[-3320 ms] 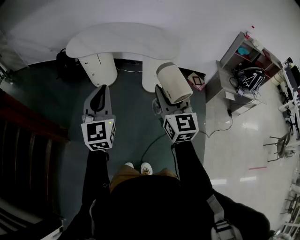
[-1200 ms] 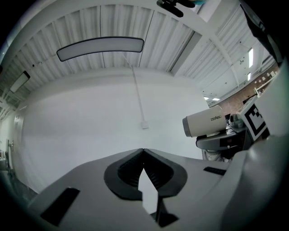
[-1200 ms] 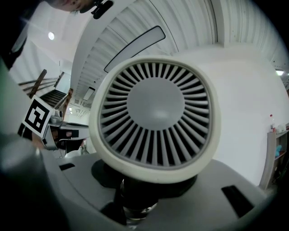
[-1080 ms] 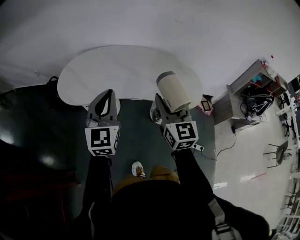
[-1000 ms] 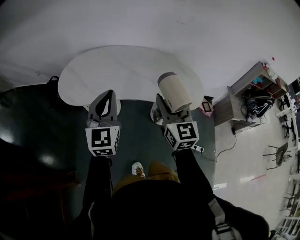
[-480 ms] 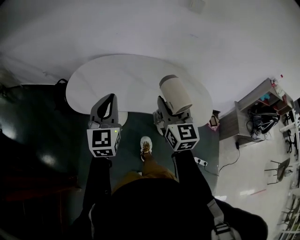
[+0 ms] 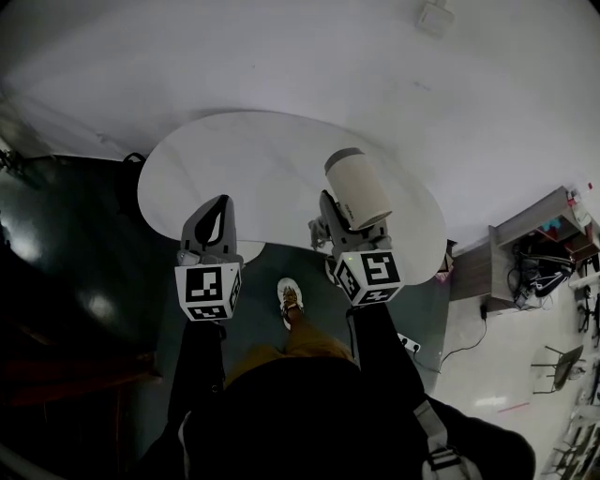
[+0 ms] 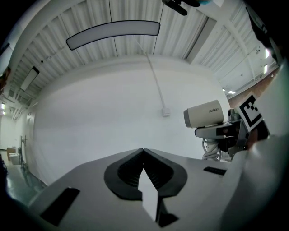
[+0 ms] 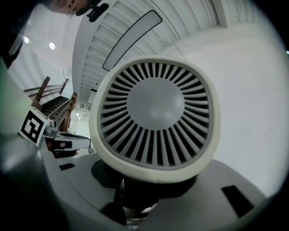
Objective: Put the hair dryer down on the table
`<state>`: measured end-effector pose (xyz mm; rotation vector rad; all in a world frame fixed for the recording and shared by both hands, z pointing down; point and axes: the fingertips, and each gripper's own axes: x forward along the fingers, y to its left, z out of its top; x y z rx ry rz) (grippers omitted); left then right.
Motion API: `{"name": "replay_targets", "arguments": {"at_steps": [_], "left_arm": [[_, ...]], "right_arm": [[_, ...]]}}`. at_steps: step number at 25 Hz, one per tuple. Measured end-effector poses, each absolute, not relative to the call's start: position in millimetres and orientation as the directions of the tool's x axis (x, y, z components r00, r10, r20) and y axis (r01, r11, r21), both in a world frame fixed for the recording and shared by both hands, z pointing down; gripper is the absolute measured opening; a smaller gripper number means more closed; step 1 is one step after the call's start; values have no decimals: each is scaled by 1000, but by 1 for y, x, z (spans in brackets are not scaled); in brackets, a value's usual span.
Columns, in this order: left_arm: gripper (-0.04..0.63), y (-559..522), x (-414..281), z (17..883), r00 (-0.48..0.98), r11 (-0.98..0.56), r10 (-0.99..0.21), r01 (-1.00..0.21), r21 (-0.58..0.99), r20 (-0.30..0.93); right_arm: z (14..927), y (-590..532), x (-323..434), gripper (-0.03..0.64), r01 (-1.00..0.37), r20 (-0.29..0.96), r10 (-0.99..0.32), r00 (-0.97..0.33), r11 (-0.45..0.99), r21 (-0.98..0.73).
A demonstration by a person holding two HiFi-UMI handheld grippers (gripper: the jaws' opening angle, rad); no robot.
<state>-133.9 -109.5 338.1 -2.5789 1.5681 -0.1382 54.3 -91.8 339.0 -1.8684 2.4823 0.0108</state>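
A cream hair dryer (image 7: pixel 356 187) with a grey rear end points up and away, its handle clamped in my right gripper (image 7: pixel 336 217). In the right gripper view its round rear grille (image 9: pixel 156 117) fills the frame, and the dark handle sits between the jaws of the right gripper (image 9: pixel 133 203). It hangs above the near right part of the white kidney-shaped table (image 7: pixel 253 159). My left gripper (image 7: pixel 218 211) hovers at the table's near edge, shut and empty; its tips meet in the left gripper view (image 8: pixel 143 155), which also shows the hair dryer (image 8: pixel 204 113).
A white wall rises behind the table, with a small box (image 7: pixel 433 16) mounted on it. A shelf unit (image 7: pixel 548 234) with cables stands at the right on a glossy floor. The person's shoe (image 7: pixel 291 298) is on dark floor below the table's edge.
The person has stepped up to the table, which now lies right under both grippers. The hair dryer stays held in the right gripper; the left stays shut.
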Motion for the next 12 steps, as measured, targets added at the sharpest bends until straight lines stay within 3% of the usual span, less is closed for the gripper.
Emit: {"name": "replay_targets", "arguments": {"at_steps": [12], "left_arm": [[15, -224, -95, 345, 478, -475, -878, -857, -199, 38]], "right_arm": [[359, -229, 64, 186, -936, 21, -936, -352, 352, -21]]}}
